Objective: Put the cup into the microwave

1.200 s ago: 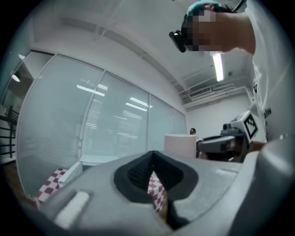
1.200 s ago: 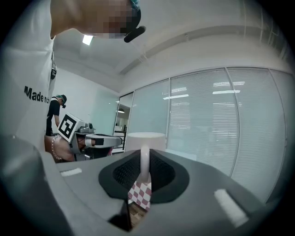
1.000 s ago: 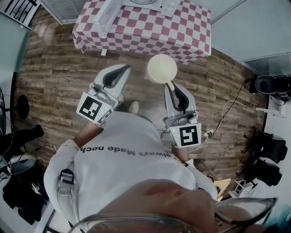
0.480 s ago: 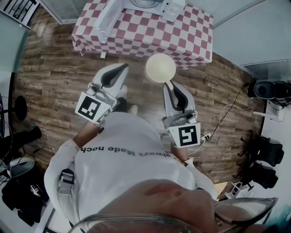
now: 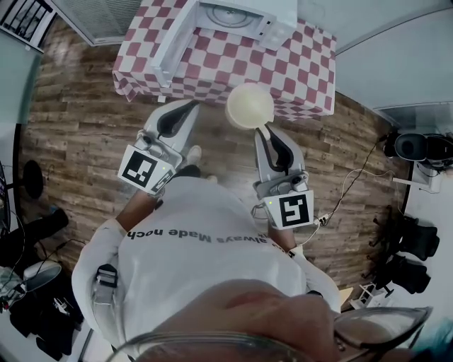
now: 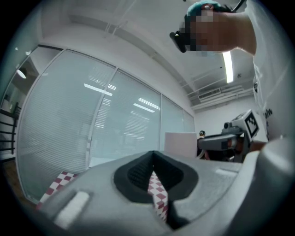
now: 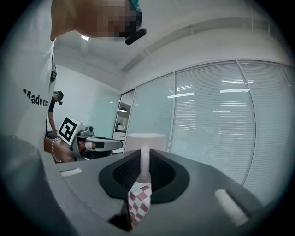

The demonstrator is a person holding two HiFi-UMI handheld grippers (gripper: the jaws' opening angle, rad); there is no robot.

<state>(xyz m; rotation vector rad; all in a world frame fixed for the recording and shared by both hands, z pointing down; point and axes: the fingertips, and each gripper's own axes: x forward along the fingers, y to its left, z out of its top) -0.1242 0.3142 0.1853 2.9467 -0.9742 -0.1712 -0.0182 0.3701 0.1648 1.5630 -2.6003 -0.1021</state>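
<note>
Cup held in air before the open microwave

Left gripper (image 5: 188, 107), jaws closed together on nothing, hovers over the brown wood-plank floor (image 5: 78, 120). A white microwave (image 5: 241, 15) sits at the back edge of the red-and-white checked table (image 5: 283, 71), its white door (image 5: 172, 44) swung open leftward. The right gripper (image 5: 263, 131) is clamped on the handle of a pale round cup (image 5: 250, 106), which shows against the table's front edge. A thin cable (image 5: 357, 166) trails rightward.

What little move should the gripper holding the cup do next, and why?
Probably carry the cup forward toward the microwave. The right gripper has its jaws shut on the cup's handle, the microwave's door stands open on the checkered table, and the cup hangs at the table's near edge, not yet inside.
</note>
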